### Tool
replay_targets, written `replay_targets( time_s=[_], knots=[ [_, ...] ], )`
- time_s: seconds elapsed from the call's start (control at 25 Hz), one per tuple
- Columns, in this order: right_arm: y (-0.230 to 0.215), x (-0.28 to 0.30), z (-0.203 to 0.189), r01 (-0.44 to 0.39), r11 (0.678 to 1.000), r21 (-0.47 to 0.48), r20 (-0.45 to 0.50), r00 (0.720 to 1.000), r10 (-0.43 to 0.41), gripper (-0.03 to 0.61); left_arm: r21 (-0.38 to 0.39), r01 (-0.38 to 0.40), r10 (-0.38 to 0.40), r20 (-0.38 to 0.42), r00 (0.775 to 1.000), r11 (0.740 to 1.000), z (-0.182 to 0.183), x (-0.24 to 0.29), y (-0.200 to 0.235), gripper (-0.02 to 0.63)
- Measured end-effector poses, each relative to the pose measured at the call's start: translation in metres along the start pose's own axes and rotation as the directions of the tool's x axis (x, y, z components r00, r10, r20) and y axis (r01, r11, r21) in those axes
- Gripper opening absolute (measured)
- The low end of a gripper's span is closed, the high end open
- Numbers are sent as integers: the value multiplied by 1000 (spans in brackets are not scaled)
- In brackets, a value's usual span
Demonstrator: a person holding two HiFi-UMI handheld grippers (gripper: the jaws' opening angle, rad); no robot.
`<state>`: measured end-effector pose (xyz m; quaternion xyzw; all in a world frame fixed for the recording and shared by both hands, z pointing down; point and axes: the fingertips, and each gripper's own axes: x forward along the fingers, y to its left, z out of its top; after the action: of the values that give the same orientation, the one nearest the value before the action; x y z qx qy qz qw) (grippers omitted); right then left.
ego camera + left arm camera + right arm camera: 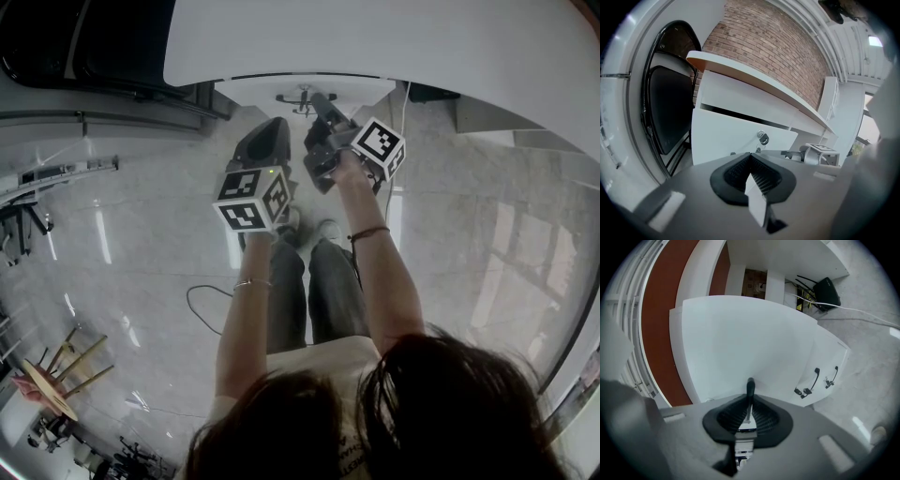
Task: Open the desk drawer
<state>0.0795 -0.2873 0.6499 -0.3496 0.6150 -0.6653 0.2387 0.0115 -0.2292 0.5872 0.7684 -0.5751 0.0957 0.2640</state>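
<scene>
Head view: white desk (375, 47), glossy floor (141, 253); right jaws pinch drawer handle (750, 387), left jaws together.

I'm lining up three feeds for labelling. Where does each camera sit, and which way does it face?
Left gripper view: rides the left gripper, facing the white drawer front and its key; own closed fingers show.
Right gripper view: rides the right gripper, facing a white front; own fingers clamp a black handle.
Head view: on the person's head, facing steeply down at desk and floor; hair, arms, legs show.
Shared: head and left gripper views both show the right gripper's marker cube.
</scene>
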Motion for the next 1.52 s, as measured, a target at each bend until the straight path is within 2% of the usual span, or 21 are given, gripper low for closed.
replay_targets(
  time_s=[0.44,1.52],
  knots=[
    [1,-1,1,16,1000,1,0,1000,-16,34,-24,7,-7,-1,1000,1000,1,-5,2,0],
    [-9,-37,-30,55,998,21,-20,998,-54,34,-36,43,-44,-40,998,998,-18,-35,-12,0]
  ],
)
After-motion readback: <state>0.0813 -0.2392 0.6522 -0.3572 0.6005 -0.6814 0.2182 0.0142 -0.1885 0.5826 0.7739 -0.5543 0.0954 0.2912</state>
